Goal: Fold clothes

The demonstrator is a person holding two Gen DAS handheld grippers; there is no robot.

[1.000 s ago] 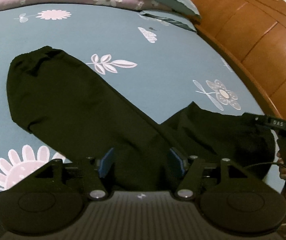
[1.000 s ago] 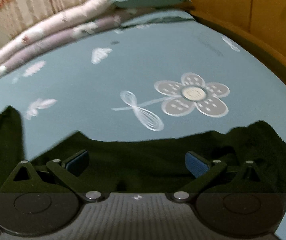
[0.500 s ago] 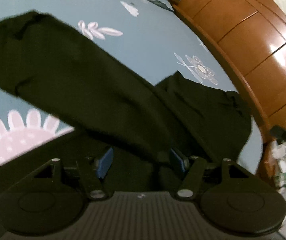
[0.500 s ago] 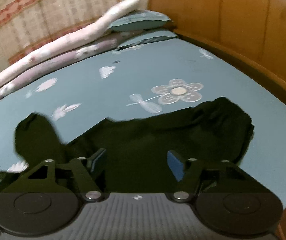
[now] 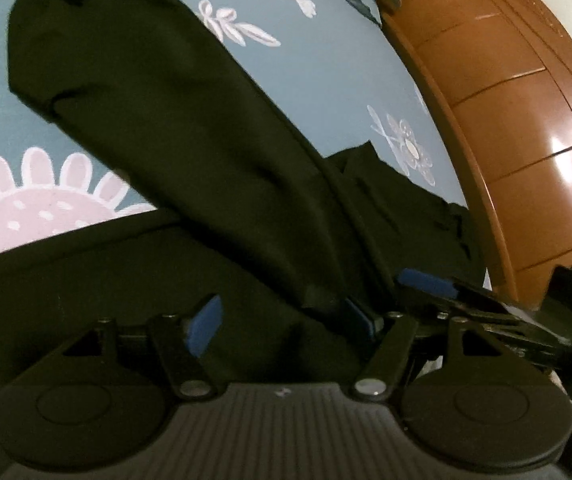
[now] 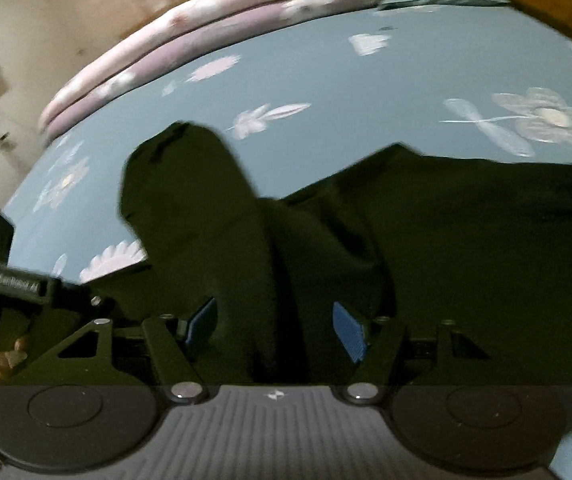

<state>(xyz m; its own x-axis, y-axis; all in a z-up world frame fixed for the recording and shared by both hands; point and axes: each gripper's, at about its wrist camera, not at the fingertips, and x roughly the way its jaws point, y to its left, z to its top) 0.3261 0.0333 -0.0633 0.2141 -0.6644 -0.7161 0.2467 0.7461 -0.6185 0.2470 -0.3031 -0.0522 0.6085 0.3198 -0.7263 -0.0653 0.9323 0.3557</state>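
Black trousers (image 5: 190, 152) sprawl from upper left to lower right across the blue flowered bedsheet (image 5: 326, 60), cloth lying between the parted, lately widening jaws of the left gripper (image 5: 282, 320) and between the right gripper (image 6: 276, 326)'s parted jaws, which closed partway moments ago

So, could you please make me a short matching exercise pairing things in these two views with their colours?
Things:
1. garment
2. bedsheet
3. headboard
4. gripper pads

Colours:
A. bright blue
B. polished orange-brown
C. black
D. grey-blue with pale flowers

Pairs: 1-C, 2-D, 3-B, 4-A
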